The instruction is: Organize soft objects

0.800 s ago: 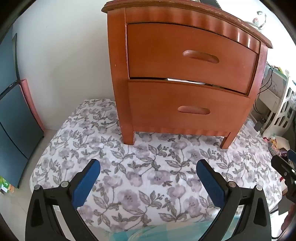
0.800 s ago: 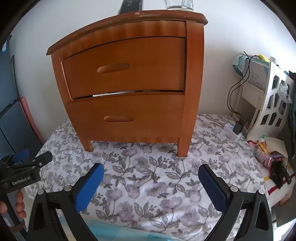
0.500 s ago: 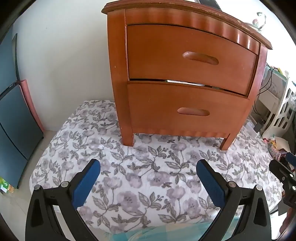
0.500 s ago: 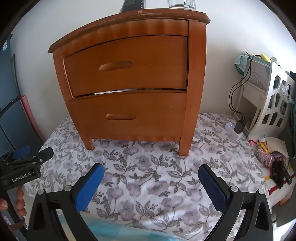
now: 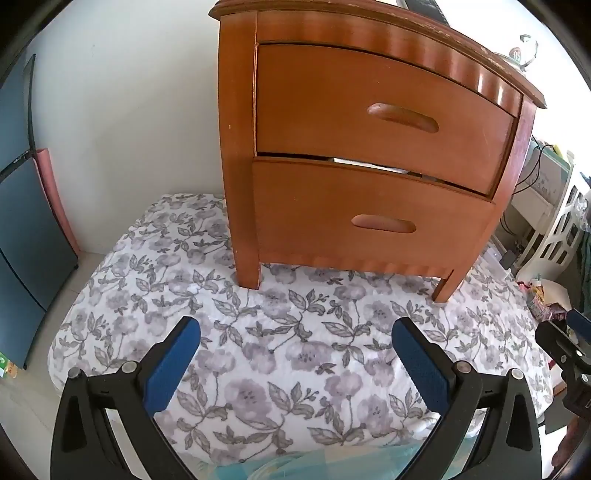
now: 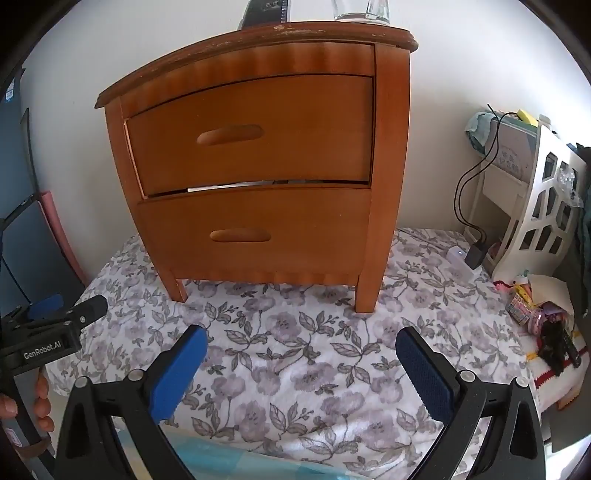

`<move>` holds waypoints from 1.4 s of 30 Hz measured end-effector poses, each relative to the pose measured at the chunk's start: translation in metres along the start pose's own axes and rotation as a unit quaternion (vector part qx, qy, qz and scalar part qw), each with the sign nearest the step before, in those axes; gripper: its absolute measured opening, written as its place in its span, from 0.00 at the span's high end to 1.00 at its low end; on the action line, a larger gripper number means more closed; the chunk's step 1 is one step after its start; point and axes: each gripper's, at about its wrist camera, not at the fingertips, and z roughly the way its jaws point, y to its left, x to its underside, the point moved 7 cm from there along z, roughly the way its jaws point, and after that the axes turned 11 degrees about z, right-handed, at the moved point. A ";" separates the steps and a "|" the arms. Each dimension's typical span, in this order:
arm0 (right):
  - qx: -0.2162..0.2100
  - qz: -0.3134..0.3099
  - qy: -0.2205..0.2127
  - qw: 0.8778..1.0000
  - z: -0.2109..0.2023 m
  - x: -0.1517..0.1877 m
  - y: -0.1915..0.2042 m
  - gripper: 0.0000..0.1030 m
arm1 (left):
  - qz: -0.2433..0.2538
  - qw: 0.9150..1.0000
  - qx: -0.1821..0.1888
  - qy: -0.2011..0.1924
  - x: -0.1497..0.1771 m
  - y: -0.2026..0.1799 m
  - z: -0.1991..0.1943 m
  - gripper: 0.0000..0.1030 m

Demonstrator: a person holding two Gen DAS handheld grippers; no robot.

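Note:
A white quilt with grey-purple flowers [image 5: 288, 354] [image 6: 303, 373] lies spread on the floor in both wrist views. A wooden nightstand [image 5: 369, 147] [image 6: 266, 166] with two drawers stands on its far part. My left gripper [image 5: 295, 336] hovers above the quilt's near half, open, with nothing between its blue pads. My right gripper [image 6: 301, 345] hangs beside it at the same height, open and empty too. A light blue cloth [image 6: 236, 461] [image 5: 314, 463] shows at the bottom edge under both grippers. A hand [image 6: 22, 402] holds the left gripper's handle.
Dark blue panels [image 5: 22, 229] lean against the wall at the left. At the right stand a white cut-out shelf [image 6: 543, 221], a black charger with cables [image 6: 476, 254] and a pile of small colourful items [image 6: 535, 314]. A glass [image 6: 362, 9] stands on the nightstand top.
Both grippers have drifted slightly, so the nightstand sits a little lower and nearer in each view. Both stay open and empty.

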 end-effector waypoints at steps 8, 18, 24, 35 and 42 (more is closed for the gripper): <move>0.002 0.007 0.006 1.000 0.003 0.001 -0.003 0.00 | -0.004 1.000 0.000 -0.001 0.001 0.002 0.002 0.00; 0.004 0.013 0.012 1.000 0.007 0.002 -0.006 0.00 | -0.009 1.000 0.003 0.002 0.004 0.004 0.005 0.00; 0.004 0.013 0.016 1.000 0.009 0.005 -0.006 0.00 | -0.010 1.000 0.004 0.001 0.004 0.005 0.006 0.00; 0.007 0.014 0.019 1.000 0.009 0.005 -0.007 0.00 | -0.013 1.000 0.015 -0.003 0.003 0.006 0.007 0.00; 0.008 0.014 0.022 1.000 0.010 0.007 -0.009 0.00 | -0.017 0.999 0.027 -0.006 0.003 0.003 0.005 0.00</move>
